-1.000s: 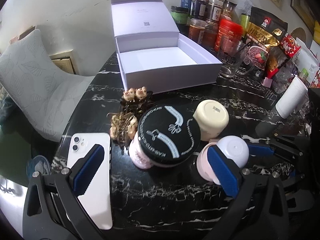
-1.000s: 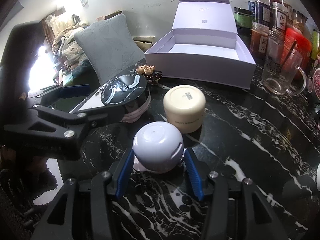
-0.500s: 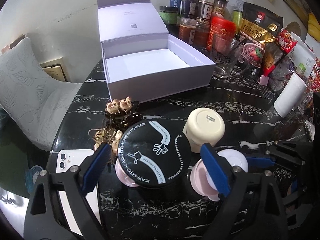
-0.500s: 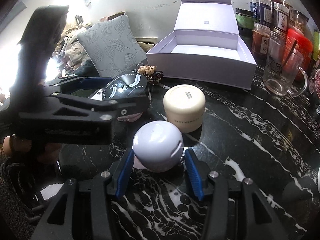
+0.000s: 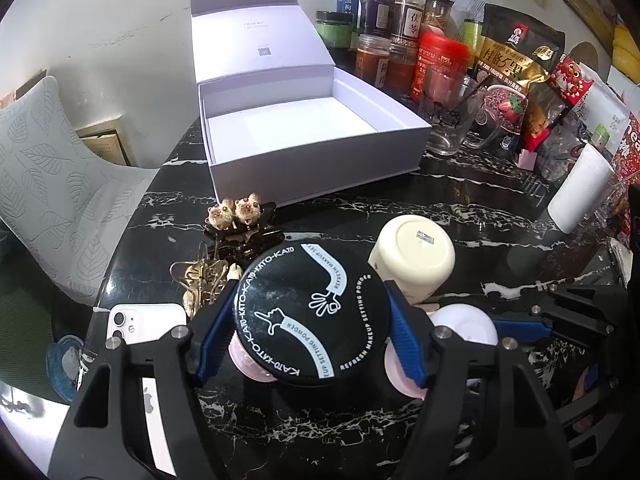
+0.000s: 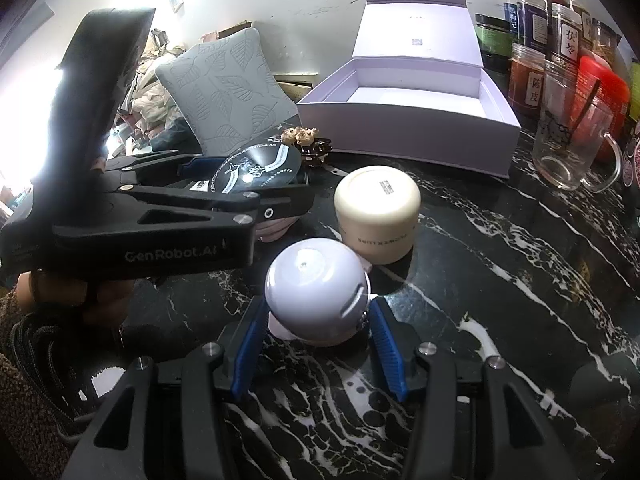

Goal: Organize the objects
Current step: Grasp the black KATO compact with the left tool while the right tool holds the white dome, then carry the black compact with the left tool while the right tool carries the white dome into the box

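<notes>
A black-lidded powder jar (image 5: 312,312) with a pink base stands on the black marble table (image 5: 360,432). My left gripper (image 5: 310,332) has its blue pads on both sides of the lid, closed against it; the jar also shows in the right wrist view (image 6: 256,168). A white round-topped jar (image 6: 316,304) with a pink base sits between the pads of my right gripper (image 6: 318,344), which touch its sides. A cream jar (image 6: 378,212) stands upside down just beyond. An open, empty white box (image 5: 304,136) sits at the back.
Two hair clips (image 5: 236,216) and a gold clip (image 5: 200,276) lie left of the powder jar. A white phone (image 5: 144,344) lies at the near left. Spice jars (image 5: 408,32), a glass mug (image 5: 456,120), snack bags (image 5: 516,80) and a white tube (image 5: 580,188) crowd the back right.
My left gripper moved forward and right over the powder jar and closed its pads onto the lid. My right gripper stayed around the white jar.
</notes>
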